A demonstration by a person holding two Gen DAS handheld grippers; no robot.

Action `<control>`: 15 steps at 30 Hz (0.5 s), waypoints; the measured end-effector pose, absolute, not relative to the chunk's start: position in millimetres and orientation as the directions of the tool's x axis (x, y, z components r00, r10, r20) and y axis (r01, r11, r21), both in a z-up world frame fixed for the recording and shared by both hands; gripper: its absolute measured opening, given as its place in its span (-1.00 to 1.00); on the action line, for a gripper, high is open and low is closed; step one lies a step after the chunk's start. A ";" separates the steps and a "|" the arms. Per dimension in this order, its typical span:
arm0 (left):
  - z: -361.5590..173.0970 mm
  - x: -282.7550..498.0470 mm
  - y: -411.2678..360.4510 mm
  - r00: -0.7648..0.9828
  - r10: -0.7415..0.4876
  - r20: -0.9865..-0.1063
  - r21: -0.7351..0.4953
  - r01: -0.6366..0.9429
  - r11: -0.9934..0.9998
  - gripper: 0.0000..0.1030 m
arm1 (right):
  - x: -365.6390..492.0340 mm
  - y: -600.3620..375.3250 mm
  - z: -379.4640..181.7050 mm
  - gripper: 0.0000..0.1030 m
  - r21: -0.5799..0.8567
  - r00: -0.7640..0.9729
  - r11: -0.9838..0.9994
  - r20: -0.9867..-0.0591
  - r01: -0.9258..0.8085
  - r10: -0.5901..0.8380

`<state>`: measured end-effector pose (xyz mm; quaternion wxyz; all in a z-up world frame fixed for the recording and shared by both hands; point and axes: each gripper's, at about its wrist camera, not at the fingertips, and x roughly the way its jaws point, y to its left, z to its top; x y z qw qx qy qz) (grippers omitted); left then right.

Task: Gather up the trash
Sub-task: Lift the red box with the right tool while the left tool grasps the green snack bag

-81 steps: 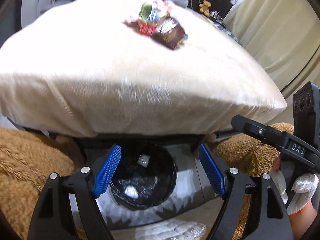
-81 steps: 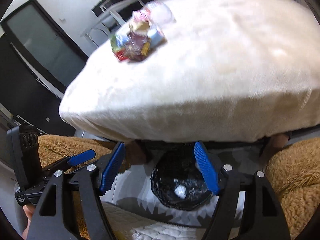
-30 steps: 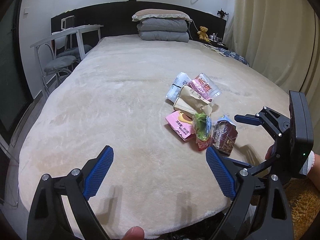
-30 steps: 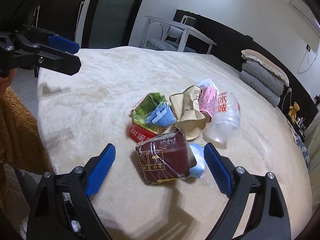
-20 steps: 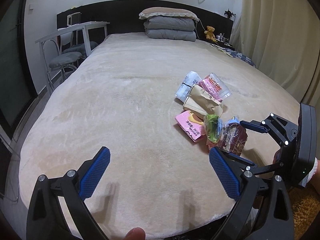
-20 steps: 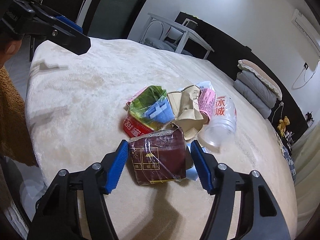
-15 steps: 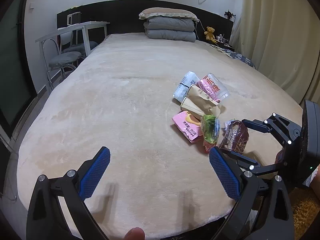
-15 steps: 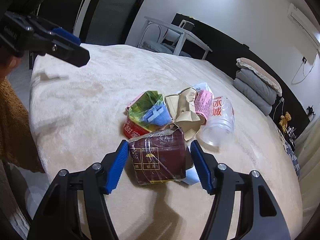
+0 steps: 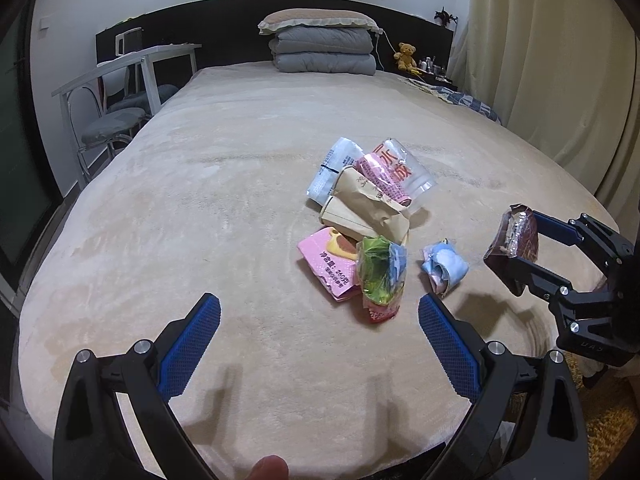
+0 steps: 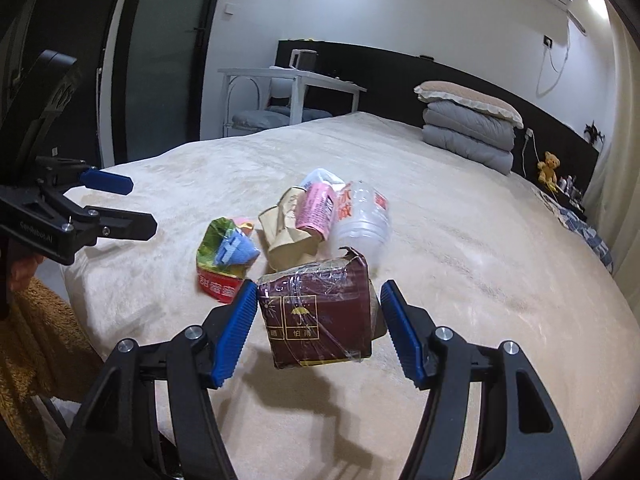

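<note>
My right gripper is shut on a dark maroon carton wrapped in clear tape and holds it lifted above the bed; the carton also shows in the left wrist view. A pile of trash lies on the beige bed: a green wrapper, a pink packet, a brown paper bag, a clear plastic cup, and a blue-white crumpled wrapper. My left gripper is open and empty, low over the bed's near edge, short of the pile.
Folded grey blankets and a pillow sit at the headboard, with a teddy bear beside them. A white desk and chairs stand left of the bed. Curtains hang on the right.
My right gripper closed on the maroon carton and lifted it up and away from the pile, uncovering the blue-white wrapper. The left gripper stayed open and nearly still.
</note>
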<state>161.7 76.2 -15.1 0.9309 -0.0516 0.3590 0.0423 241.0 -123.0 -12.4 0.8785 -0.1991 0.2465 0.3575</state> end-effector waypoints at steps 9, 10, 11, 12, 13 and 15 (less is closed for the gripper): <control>-27.1 194.5 51.0 0.692 0.022 -0.721 -0.049 -0.083 0.995 0.85 | 248.6 -163.5 -10.1 0.24 -0.016 0.564 0.714 -0.626 -0.700 0.538; -29.5 198.7 48.2 0.684 0.022 -0.729 -0.046 -0.081 0.996 0.85 | 249.8 -166.9 -10.5 0.24 0.001 0.554 0.716 -0.633 -0.698 0.541; -31.3 202.4 45.8 0.680 0.020 -0.733 -0.045 -0.077 0.996 0.85 | 250.7 -169.1 -10.7 0.24 0.015 0.546 0.718 -0.637 -0.696 0.543; -32.7 206.6 42.8 0.675 0.021 -0.737 -0.038 -0.072 0.997 0.85 | 251.7 -172.0 -11.3 0.24 0.027 0.540 0.720 -0.641 -0.693 0.545; -34.1 210.2 40.5 0.673 0.024 -0.740 -0.030 -0.069 0.997 0.83 | 253.1 -174.1 -11.3 0.24 0.040 0.534 0.722 -0.646 -0.691 0.546; -37.5 218.4 37.4 0.661 0.031 -0.750 -0.017 -0.067 0.998 0.73 | 256.7 -178.5 -11.8 0.24 0.067 0.520 0.728 -0.654 -0.683 0.549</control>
